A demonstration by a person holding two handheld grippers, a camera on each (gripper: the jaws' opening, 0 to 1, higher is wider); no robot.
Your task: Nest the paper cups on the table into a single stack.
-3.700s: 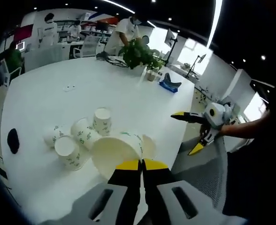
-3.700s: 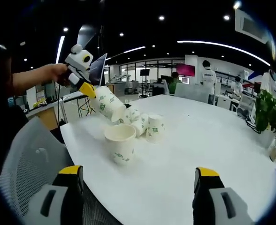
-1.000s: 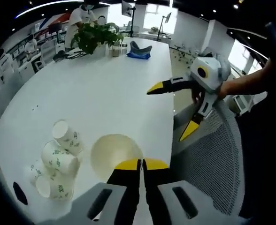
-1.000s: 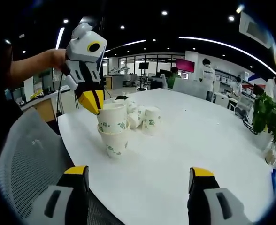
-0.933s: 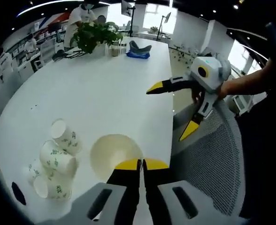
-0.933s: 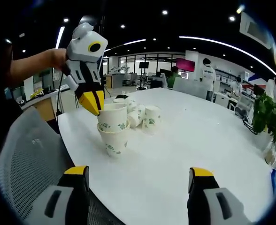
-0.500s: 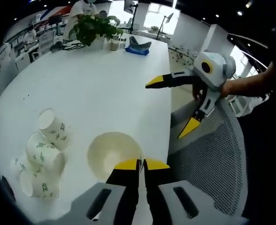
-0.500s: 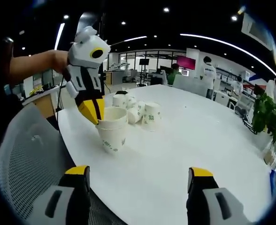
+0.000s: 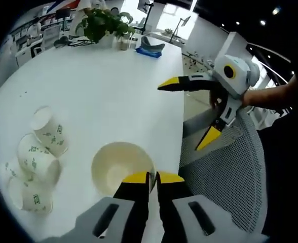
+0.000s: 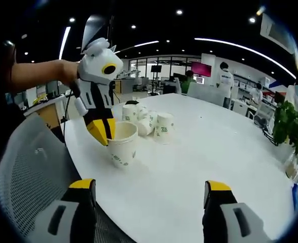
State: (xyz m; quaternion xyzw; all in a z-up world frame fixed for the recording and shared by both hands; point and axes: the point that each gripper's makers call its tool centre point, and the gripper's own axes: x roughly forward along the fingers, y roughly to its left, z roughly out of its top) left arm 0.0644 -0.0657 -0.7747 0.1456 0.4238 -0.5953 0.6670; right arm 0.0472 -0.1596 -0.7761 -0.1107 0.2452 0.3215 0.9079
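the paper cups are white with small green printed marks on their sides. near the table's (image 9: 103, 86) rounded edge stands an upright stack (image 10: 122, 145) of nested cups, its open cream-coloured mouth (image 9: 119, 167) facing up in the left gripper view; how many cups are nested in it cannot be told. beside it lies a cluster of loose cups (image 9: 35, 164): in the left gripper view four can be counted, three tipped on their sides and one further small one at the far left, partly cut off. in the right gripper view the same cluster (image 10: 149, 121) sits just behind the stack, some upright, some tilted, overlapping so the count is unclear there.

the left gripper (image 9: 146, 178) has its yellow-tipped jaws pressed nearly together, pinching the near rim of the stack's top cup; in the right gripper view it (image 10: 102, 132) comes down from above with its tips at that rim. the right gripper (image 10: 149, 190) has its jaws spread wide and holds nothing, well apart from the cups; in the left gripper view it (image 9: 189, 114) hangs past the table edge over a grey mesh chair (image 9: 225, 177).

a potted plant (image 9: 104, 23) and a blue object (image 9: 150, 49) sit at the far end of the table.
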